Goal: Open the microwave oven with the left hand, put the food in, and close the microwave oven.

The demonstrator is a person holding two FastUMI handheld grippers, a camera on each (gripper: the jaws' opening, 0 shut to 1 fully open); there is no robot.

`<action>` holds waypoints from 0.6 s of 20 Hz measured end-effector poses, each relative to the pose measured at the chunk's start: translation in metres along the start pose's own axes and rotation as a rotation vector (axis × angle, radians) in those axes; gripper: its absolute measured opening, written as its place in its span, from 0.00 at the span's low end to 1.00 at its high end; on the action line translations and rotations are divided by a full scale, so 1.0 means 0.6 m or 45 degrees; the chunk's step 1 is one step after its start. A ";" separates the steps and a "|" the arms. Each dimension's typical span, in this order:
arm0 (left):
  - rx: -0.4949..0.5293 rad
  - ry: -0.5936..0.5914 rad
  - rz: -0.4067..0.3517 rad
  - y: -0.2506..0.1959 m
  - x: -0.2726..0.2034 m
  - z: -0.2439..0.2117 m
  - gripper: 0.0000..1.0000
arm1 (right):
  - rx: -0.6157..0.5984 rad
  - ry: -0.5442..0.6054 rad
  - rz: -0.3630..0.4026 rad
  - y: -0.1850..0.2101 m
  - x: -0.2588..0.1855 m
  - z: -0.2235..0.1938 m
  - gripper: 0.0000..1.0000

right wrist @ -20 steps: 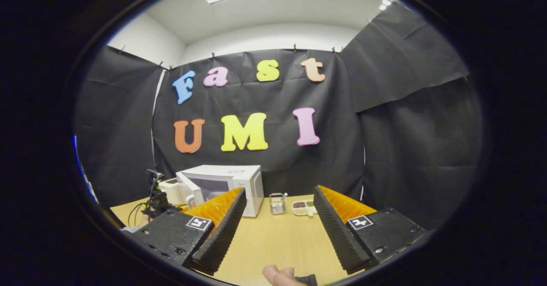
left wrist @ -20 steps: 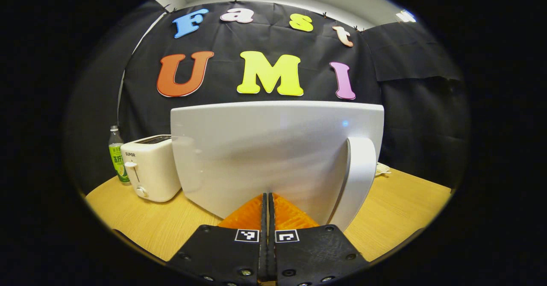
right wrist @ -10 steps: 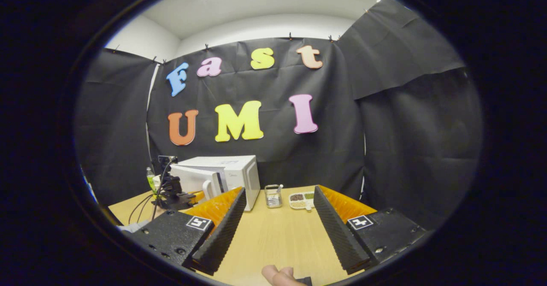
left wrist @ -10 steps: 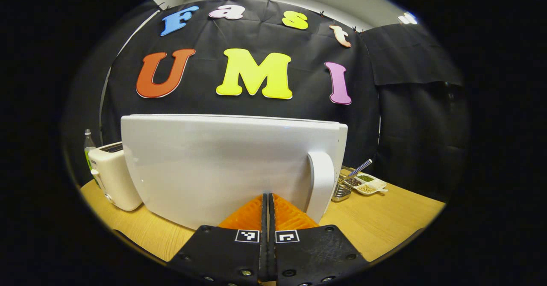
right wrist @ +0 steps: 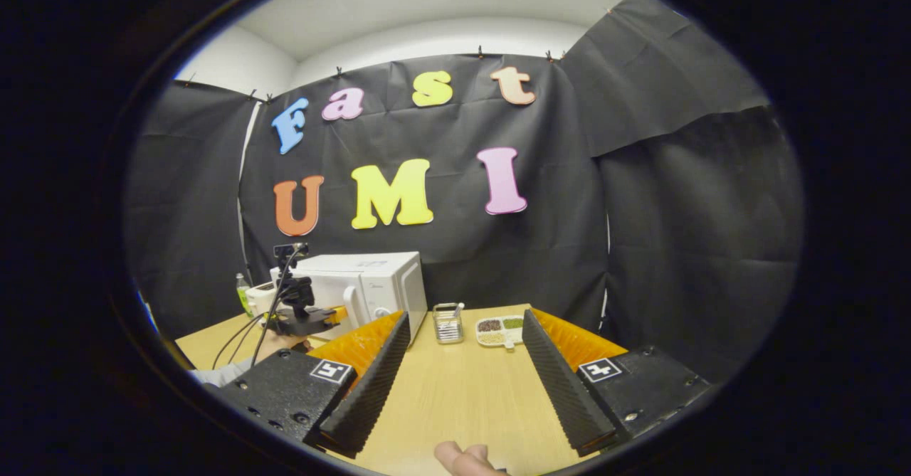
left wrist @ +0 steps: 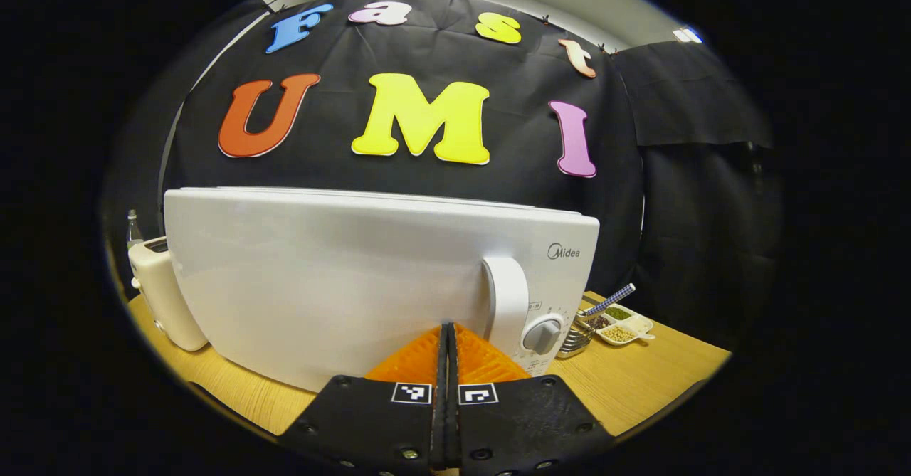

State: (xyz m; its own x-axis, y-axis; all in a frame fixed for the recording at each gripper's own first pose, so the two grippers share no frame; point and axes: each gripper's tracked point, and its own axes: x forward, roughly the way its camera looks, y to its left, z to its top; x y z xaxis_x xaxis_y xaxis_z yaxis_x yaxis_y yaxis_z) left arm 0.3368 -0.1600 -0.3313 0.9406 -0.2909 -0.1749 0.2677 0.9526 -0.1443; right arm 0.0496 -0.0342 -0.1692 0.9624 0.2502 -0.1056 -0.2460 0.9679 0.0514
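Microwave oven (left wrist: pixel 341 284) is seen standing on the wooden table (left wrist: pixel 640 376), against the black cloth wall, with its white door shut flush with the front. From the left gripper view it is seen close up: a glossy white door panel, an upright white handle (left wrist: pixel 504 302) at the door's right edge and, just right of that, a grey round knob (left wrist: pixel 542 334) on the control strip. The left gripper (left wrist: pixel 448 341) is seen with its two fingers closed together, no gap between them and nothing held; the tips are right at the lower part of the door, just left of the handle, though contact cannot be confirmed. A white toaster (left wrist: pixel 158 294) is shown to the left of the oven, and a small wire basket (left wrist: pixel 575 337) and a white divided dish (left wrist: pixel 620 316) of grains to its right.

The right gripper view gives what the close view cannot — the whole oven (right wrist: pixel 370 287) from farther off, at the table's left rear, with the left gripper (right wrist: pixel 306 312) and its camera rig held in front of the door by a sleeved arm (right wrist: pixel 228 371). The basket (right wrist: pixel 448 323) and dish (right wrist: pixel 502 330) are seen standing apart from the oven. The right gripper (right wrist: pixel 462 376) is held well back over bare table with its fingers spread wide, empty — a fingertip (right wrist: pixel 462 458) of the holding hand is visible at the bottom edge.
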 end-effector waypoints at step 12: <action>-0.010 0.149 0.130 0.024 -0.006 -0.009 0.00 | 0.050 0.038 -0.025 -0.002 -0.027 -0.017 0.91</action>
State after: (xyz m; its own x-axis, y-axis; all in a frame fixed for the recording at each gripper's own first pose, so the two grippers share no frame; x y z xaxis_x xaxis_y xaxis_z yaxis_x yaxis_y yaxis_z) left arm 0.3362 -0.1459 -0.3381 0.9319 -0.2013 -0.3017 0.1697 0.9772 -0.1277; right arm 0.0332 -0.0391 -0.1776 0.9630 0.2326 -0.1362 -0.2221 0.9710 0.0882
